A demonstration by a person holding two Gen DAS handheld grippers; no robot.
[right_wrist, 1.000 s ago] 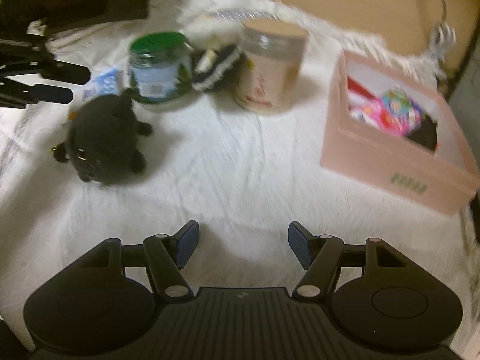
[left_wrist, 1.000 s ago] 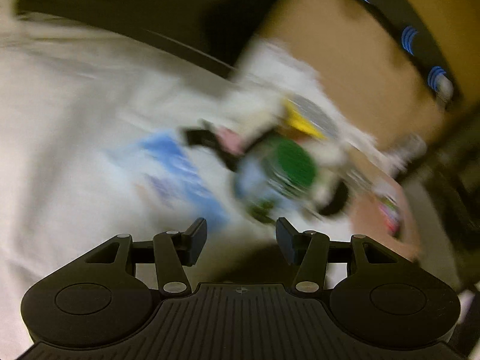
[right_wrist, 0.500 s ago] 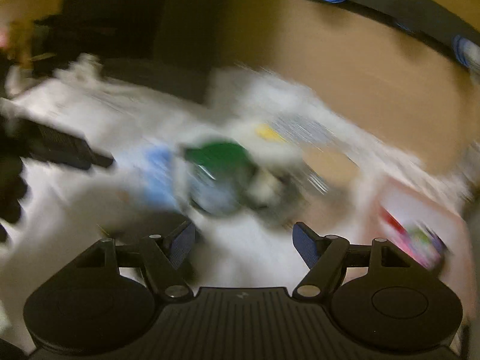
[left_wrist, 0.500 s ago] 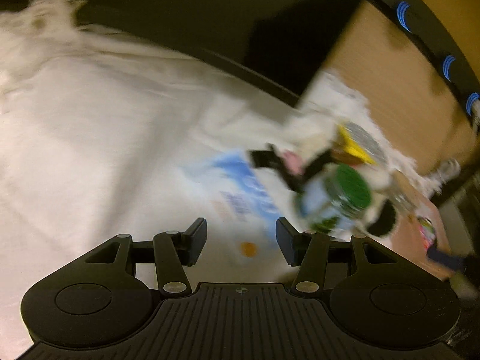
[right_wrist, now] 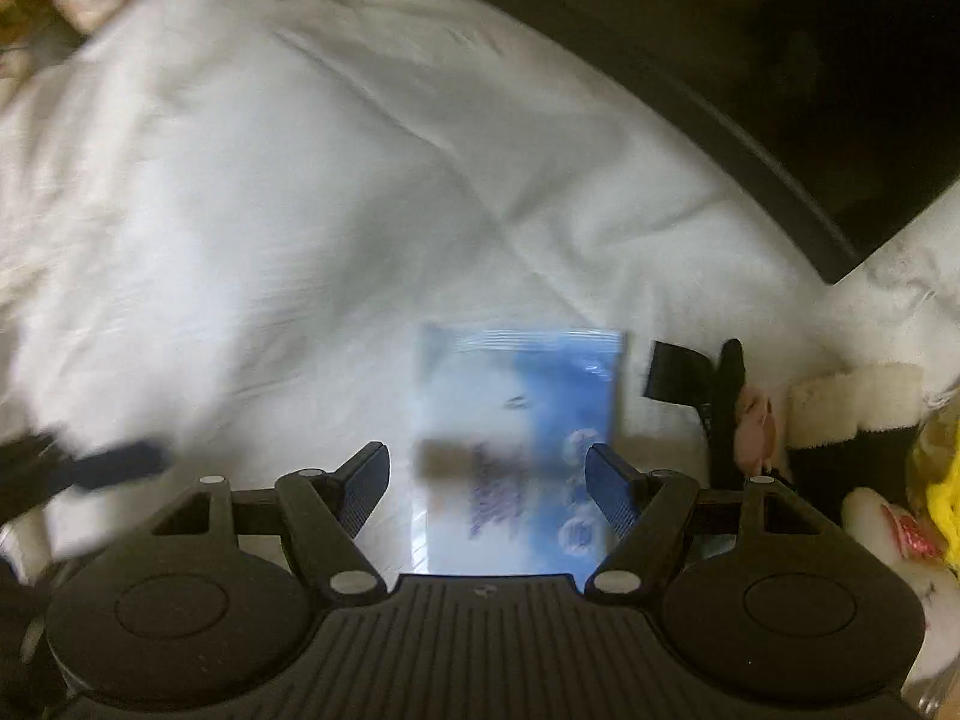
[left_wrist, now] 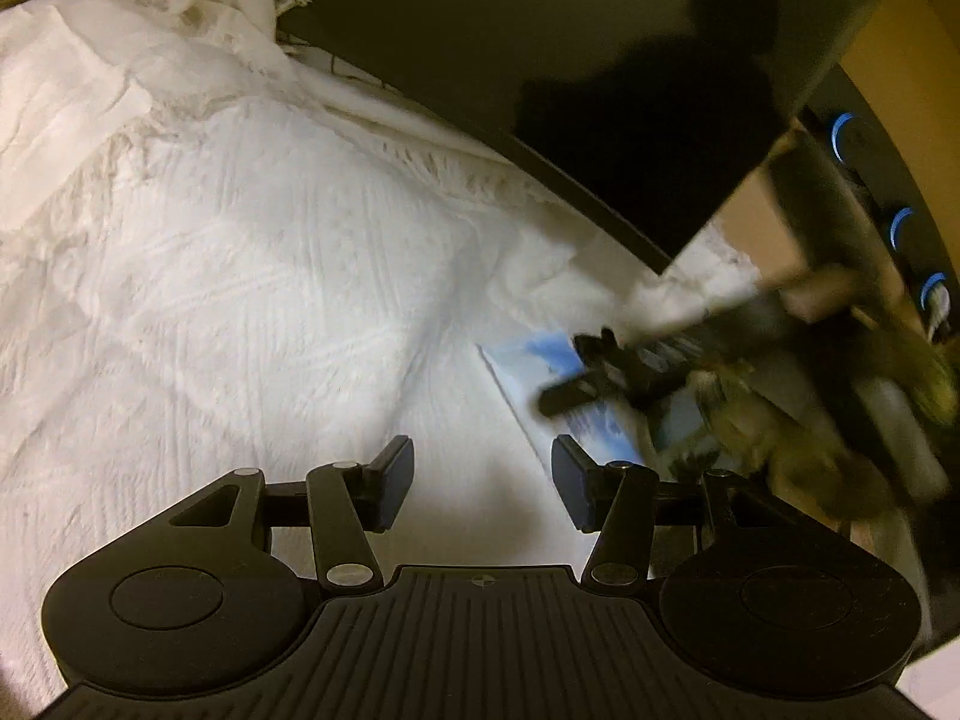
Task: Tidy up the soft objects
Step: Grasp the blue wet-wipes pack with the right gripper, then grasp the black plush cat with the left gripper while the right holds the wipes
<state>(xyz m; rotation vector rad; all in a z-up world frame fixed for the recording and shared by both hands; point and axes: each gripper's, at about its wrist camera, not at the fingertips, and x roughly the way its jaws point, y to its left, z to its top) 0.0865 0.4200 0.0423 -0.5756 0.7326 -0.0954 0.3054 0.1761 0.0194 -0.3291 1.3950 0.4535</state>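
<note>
White textured cloth is spread beneath both tools. Left tool: jaws parted, nothing between them; bare cloth is seen ahead of it. Right tool: jaws parted and empty, pointed down over a blue-and-white packet lying flat on the cloth, seen in the gap between the fingers but not pressed by them. To the right of the right tool, soft toys are clustered together, blurred. The right tool is seen, blurred, over the packet to the right of the left tool.
</note>
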